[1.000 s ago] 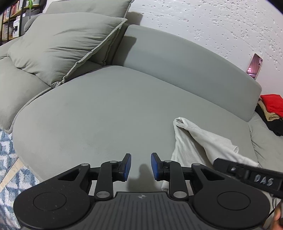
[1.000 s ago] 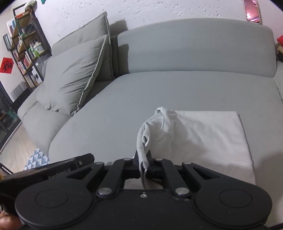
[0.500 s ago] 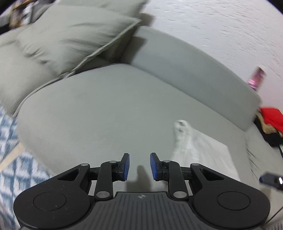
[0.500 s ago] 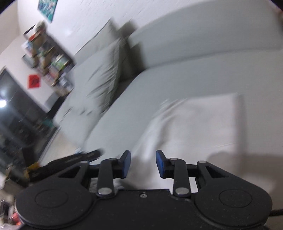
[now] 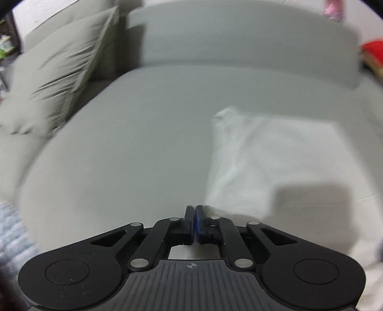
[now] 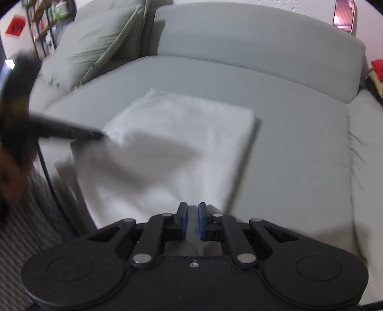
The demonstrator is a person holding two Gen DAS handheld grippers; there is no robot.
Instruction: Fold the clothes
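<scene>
A white garment (image 6: 182,143), folded into a rough rectangle, lies flat on the grey sofa seat (image 6: 299,134), its far edge toward the backrest (image 6: 258,40) and its near edge running under both grippers. In the left wrist view the same cloth (image 5: 268,162) spreads to the right of centre, blurred, with a bunched corner at its far left. The left gripper (image 5: 194,223) has just been closing; its blue-padded fingers (image 5: 199,222) now stand together at the garment's near left edge, and whether a thin fold of cloth is caught between them I cannot tell. The right gripper (image 6: 192,221) has also just been closing; its fingers (image 6: 202,221) are nearly together with white cloth in the narrow gap between the pads, which appear to pinch it at the near edge. From the right wrist view, the left gripper's black body (image 6: 67,129) reaches in from the left, tip at the cloth's left edge. Grey cushions (image 6: 91,47) lean at the sofa's far left corner. A pink-lit phone (image 6: 344,14) stands on the backrest, and red cloth (image 6: 378,67) lies at the far right.
</scene>
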